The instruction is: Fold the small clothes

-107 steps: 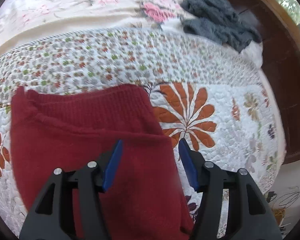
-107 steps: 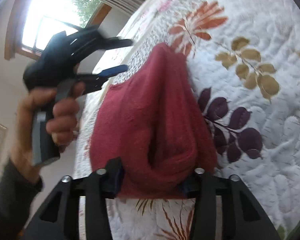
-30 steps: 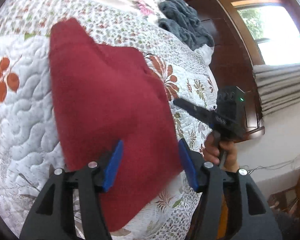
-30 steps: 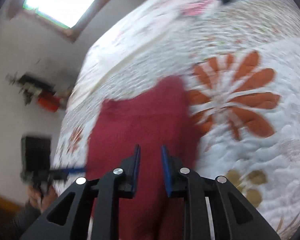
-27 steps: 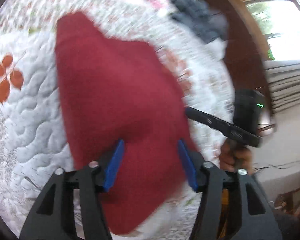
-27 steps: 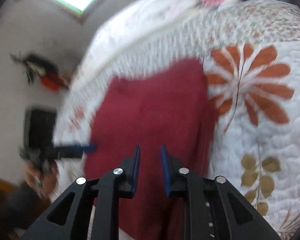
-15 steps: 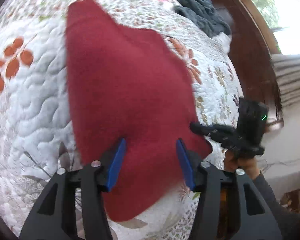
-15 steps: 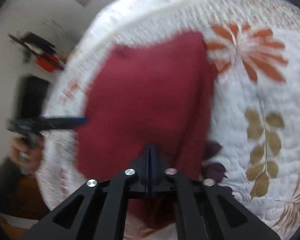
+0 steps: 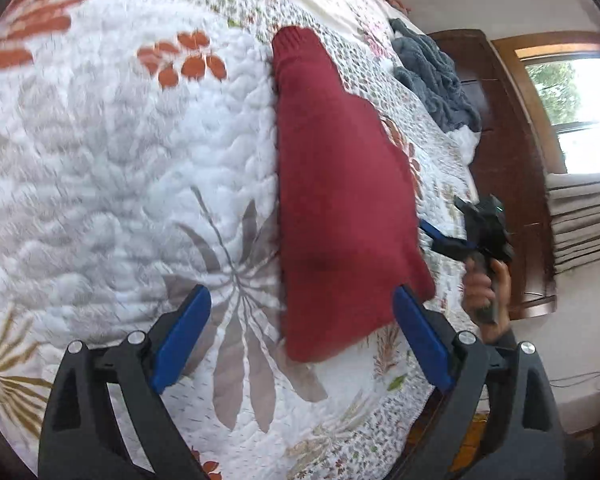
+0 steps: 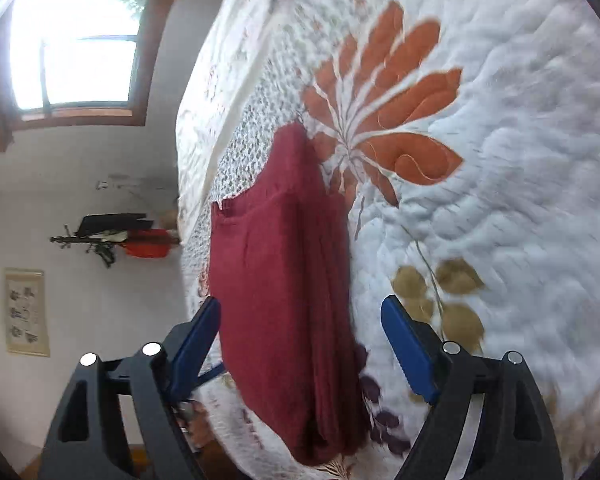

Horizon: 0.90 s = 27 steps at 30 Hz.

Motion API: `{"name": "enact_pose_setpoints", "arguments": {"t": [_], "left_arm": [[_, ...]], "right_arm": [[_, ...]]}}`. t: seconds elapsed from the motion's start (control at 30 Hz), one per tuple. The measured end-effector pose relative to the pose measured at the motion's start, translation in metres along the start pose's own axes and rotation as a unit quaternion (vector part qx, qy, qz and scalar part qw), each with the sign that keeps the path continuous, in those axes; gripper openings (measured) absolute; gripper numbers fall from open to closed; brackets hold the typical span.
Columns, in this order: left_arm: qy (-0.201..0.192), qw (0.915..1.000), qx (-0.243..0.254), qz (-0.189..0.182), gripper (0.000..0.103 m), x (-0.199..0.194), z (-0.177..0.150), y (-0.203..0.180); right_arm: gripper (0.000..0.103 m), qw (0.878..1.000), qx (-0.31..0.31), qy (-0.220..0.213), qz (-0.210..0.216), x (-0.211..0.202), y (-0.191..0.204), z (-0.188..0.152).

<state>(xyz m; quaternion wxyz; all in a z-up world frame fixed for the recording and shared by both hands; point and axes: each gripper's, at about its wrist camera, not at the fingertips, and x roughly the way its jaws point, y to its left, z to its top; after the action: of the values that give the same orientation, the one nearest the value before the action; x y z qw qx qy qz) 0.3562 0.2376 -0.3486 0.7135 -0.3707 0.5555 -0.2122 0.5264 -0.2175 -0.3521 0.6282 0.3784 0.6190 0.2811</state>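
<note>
The left gripper (image 9: 300, 336) is spread wide with nothing between its blue fingers (image 9: 180, 336), hanging above the floral quilt (image 9: 112, 168). The folded red knit garment (image 9: 340, 200) lies flat on the quilt just ahead, its near end between the finger lines but apparently untouched. Further right, the right gripper (image 10: 300, 344) is likewise wide apart and empty, the garment lying lengthwise below its gap; motion blur makes contact hard to judge. A grey towel (image 9: 436, 76) lies well beyond.
</note>
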Motion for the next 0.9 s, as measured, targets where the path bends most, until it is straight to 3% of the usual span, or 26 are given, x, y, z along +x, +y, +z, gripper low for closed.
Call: {"name": "enact_pose_setpoints", "arguments": {"t": [0.23,0.47,0.63,0.83,0.9], "left_arm": [[0.032,0.997,-0.01,-0.069,0.09,0.054,0.002,0.004],[0.054,0.9887,-0.017,-0.139,0.09,0.074,-0.008,-0.001],[0.077,0.9878,-0.008,-0.136,0.09,0.092,-0.007,-0.011],[0.077,0.9892,-0.021,-0.123,0.089,0.095,-0.01,-0.011],[0.078,0.9892,-0.033,-0.12,0.077,0.094,-0.011,-0.011]], "right_arm": [[0.083,0.999,-0.009,0.042,0.007,0.041,-0.003,0.021],[0.083,0.997,-0.034,0.069,-0.004,0.058,0.005,0.027],[0.084,0.996,-0.048,0.077,0.002,0.085,0.013,0.031],[0.084,0.995,-0.056,0.076,0.015,0.1,0.021,0.033],[0.082,0.996,-0.059,0.073,0.013,0.102,0.024,0.032]]}}
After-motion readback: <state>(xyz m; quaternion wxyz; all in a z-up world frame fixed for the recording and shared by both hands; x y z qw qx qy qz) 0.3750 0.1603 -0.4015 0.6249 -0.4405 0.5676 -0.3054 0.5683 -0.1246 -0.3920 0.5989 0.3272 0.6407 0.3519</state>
